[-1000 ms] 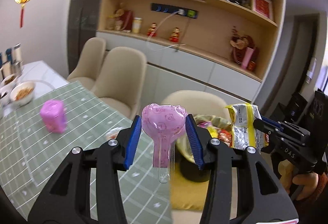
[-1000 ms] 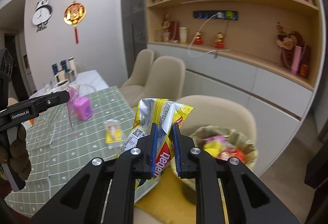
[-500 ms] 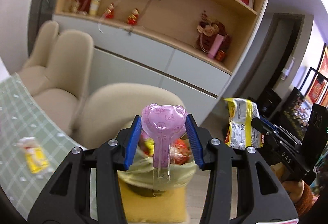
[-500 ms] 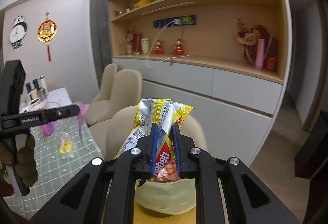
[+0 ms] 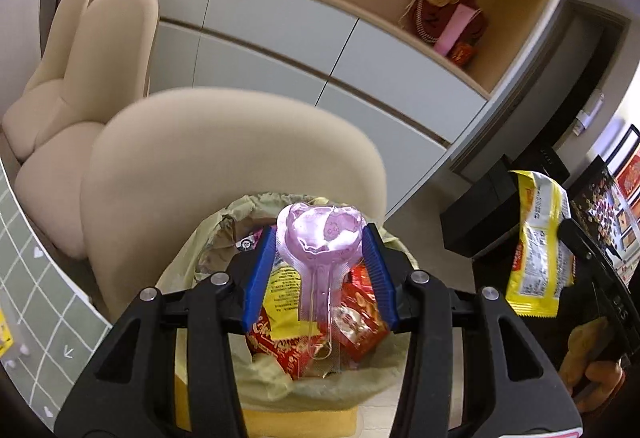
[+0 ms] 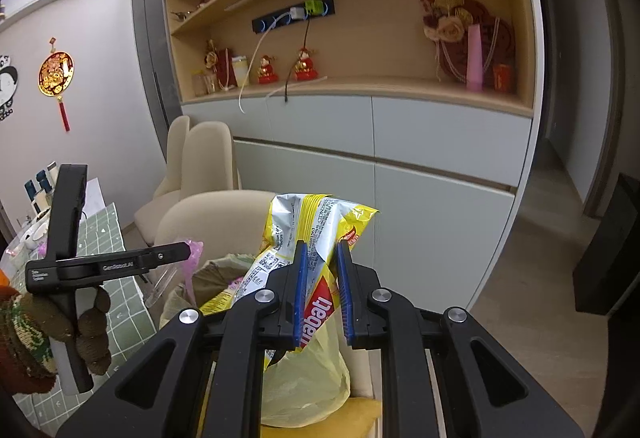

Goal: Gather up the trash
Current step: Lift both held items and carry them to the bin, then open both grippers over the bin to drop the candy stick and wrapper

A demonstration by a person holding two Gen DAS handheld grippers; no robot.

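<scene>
Two grippers are in front of us, each clamped on a piece of trash. The left gripper (image 5: 320, 272) holds a pink heart-shaped plastic blister (image 5: 320, 234) between its blue pads, directly above an open bin (image 5: 224, 238) lined with a pale yellow bag and holding red and yellow wrappers (image 5: 352, 322). The right gripper (image 6: 322, 292), jaws nearly together, pinches a yellow and silver snack wrapper (image 6: 308, 226) near the bin, to its right. A beige chair (image 5: 224, 157) stands behind the bin; a green checked tabletop (image 5: 36, 298) lies left.
</scene>
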